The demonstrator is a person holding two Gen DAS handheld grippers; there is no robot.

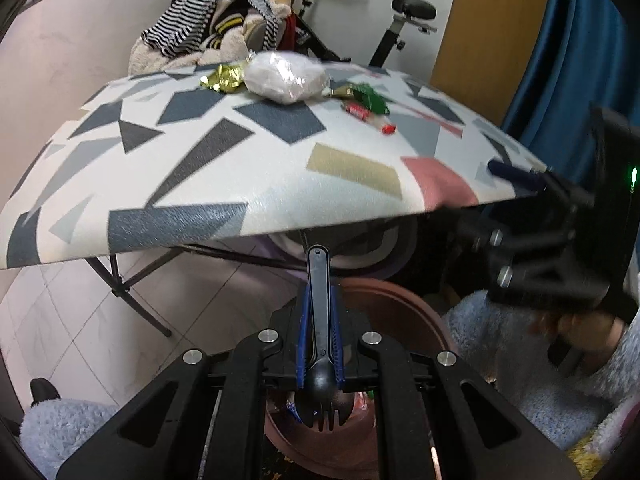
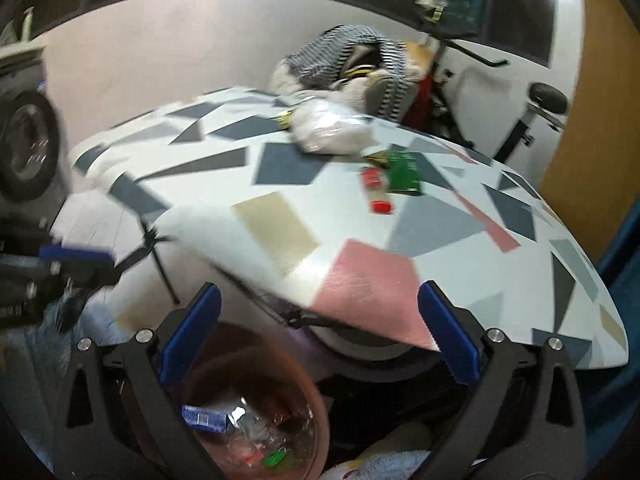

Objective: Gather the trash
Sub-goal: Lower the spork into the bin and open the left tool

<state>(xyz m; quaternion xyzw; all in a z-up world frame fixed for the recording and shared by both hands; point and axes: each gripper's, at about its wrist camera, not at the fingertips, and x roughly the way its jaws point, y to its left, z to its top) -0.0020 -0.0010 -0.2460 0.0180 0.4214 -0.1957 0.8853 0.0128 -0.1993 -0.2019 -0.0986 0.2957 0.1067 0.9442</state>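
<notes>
My left gripper (image 1: 320, 294) is shut on a black plastic spork (image 1: 319, 320), handle pointing forward, tines toward the camera. It hangs over a brown bin (image 1: 400, 312) below the table's front edge. My right gripper (image 2: 320, 292) is open with nothing between its blue pads (image 2: 192, 332), above the same bin (image 2: 316, 408), which holds several wrappers. On the patterned table (image 2: 280, 184) lie a crumpled clear bag (image 2: 328, 128), a green packet (image 2: 404, 172) and red wrappers (image 2: 374, 180). In the left wrist view a gold wrapper (image 1: 224, 78) also lies beside the bag (image 1: 286, 76).
A pile of clothes (image 1: 212, 28) and an exercise bike (image 1: 412, 12) stand behind the table. A blue curtain (image 1: 568, 60) and a wooden door (image 1: 492, 32) are at the right. Folding table legs (image 1: 120, 280) stand on the tiled floor. A fluffy sleeve (image 1: 500, 344) is beside the bin.
</notes>
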